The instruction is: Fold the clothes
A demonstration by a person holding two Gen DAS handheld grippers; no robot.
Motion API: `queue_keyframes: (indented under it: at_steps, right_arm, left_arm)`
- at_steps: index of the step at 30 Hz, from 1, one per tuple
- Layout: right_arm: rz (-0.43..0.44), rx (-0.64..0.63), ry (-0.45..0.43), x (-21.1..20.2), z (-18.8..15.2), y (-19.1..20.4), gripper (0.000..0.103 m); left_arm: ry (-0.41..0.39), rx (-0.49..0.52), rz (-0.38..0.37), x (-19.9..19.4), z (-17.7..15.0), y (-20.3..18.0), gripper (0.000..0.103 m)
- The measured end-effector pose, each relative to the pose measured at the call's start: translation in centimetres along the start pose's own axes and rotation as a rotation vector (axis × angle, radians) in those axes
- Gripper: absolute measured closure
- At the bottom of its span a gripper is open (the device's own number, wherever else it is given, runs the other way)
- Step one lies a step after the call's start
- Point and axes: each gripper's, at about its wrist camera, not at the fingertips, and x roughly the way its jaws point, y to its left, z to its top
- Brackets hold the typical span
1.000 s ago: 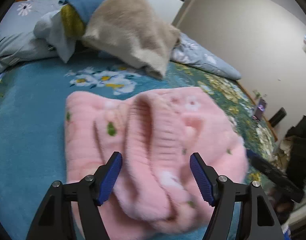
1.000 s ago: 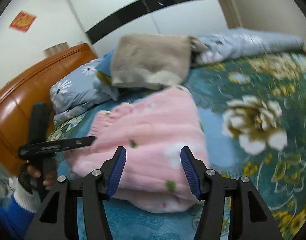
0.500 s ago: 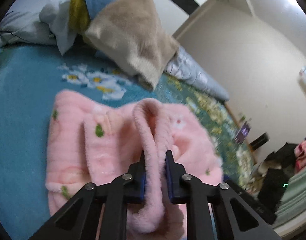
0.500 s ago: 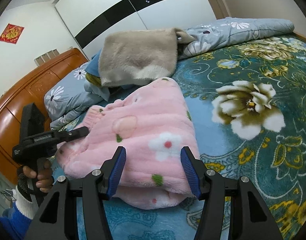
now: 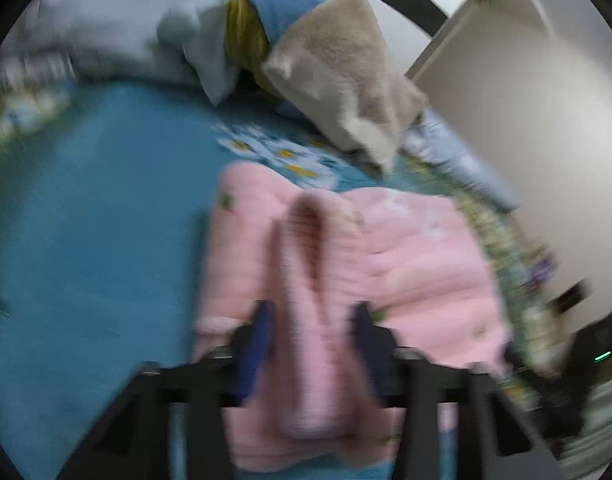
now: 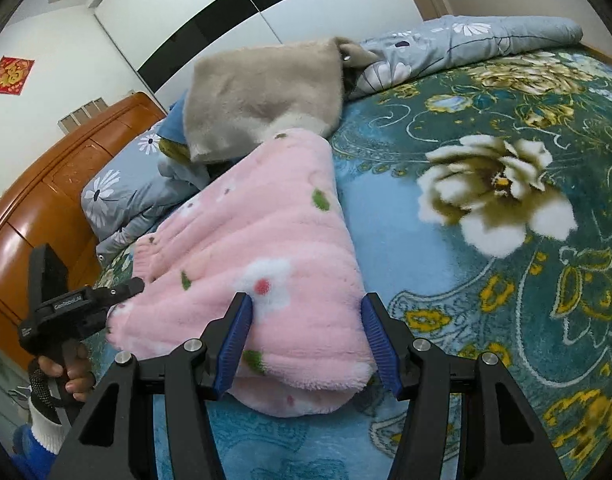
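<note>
On the left of the right wrist view, the left gripper [image 6: 122, 290] was seen held in a person's hand [image 6: 72, 376] by the wooden headboard [image 6: 46, 200], its tips right at the ribbed hem of the pink fleece garment [image 6: 266, 260]. In its own blurred view the left gripper [image 5: 311, 320] was set with its fingers narrowly apart on either side of a raised ridge of pink fleece; whether the pads were pressing the cloth or merely flanking it could not be told through the blur. The garment itself was laid in a bundle of several layers on the blue floral bedspread [image 6: 485, 260], toward the headboard end of the bed and just below a beige plush item [image 6: 262, 100] that was propped on the grey flowered pillows [image 6: 118, 196]. Further right, the right gripper [image 6: 306, 344] was held wide, its blue pads on either side of the garment's near rounded fold with nothing pinched between them. The fleece was judged to be light, thick and very soft, with no stiffness of its own, so sagging and bunching were to be expected wherever it was not supported. Slipping was thought unlikely, since the pile would be caught readily by the pads. The firmer ribbed hem, or a full fold edge with all layers taken together, was judged the best place for a hold, because a shallow pinch of the nap would probably lift only the top layer.
</note>
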Motion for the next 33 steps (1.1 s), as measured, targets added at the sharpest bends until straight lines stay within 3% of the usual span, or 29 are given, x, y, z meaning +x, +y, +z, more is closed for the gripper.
queue_keyframes:
  at_steps: [1, 3, 6, 8, 12, 14, 15, 16, 20, 25, 30, 33]
  right_arm:
    - [0.0, 0.004, 0.0, 0.1, 0.0, -0.1, 0.045]
    - [-0.001, 0.012, 0.001, 0.2, -0.1, -0.3, 0.045]
    - [-0.007, 0.023, 0.005, 0.2, -0.4, -0.4, 0.045]
    - [-0.007, 0.028, 0.006, 0.2, -0.5, -0.5, 0.045]
    - [-0.008, 0.029, 0.006, 0.2, -0.4, -0.4, 0.045]
    - [-0.011, 0.032, 0.006, 0.3, -0.4, -0.3, 0.045]
    - [-0.013, 0.032, 0.006, 0.2, -0.5, -0.3, 0.045]
    - [-0.014, 0.032, 0.007, 0.2, -0.5, -0.3, 0.045]
    - [-0.022, 0.038, 0.006, -0.1, -0.5, -0.4, 0.045]
    - [-0.028, 0.034, -0.002, -0.5, -0.4, -0.1, 0.045]
    - [-0.003, -0.006, -0.043, -2.0, 1.3, 1.3, 0.045]
    - [0.023, -0.041, -0.072, -2.7, 2.0, 2.4, 0.045]
  left_arm:
    - [0.006, 0.037, 0.035, 0.0, -0.1, -0.4, 0.036]
    - [0.052, 0.028, -0.027, 0.4, -0.4, -0.3, 0.036]
    - [0.151, -0.12, -0.194, 1.5, -0.8, 2.1, 0.037]
    - [0.177, -0.192, -0.276, 1.8, -0.8, 3.3, 0.037]
    - [0.197, -0.324, -0.375, 3.2, -1.0, 5.4, 0.036]
    - [0.181, -0.351, -0.398, 2.9, -1.3, 5.4, 0.038]
    - [0.167, -0.347, -0.398, 2.6, -1.3, 5.3, 0.045]
    - [0.161, -0.344, -0.402, 2.5, -1.2, 5.1, 0.059]
    - [0.127, -0.302, -0.397, 1.7, -1.1, 3.7, 0.073]
    - [0.073, -0.258, -0.444, 0.0, 0.6, 2.6, 0.078]
    - [-0.044, -0.165, -0.511, -4.5, 3.4, 1.9, 0.08]
    - [-0.034, -0.175, -0.453, -3.8, 2.7, 3.3, 0.08]
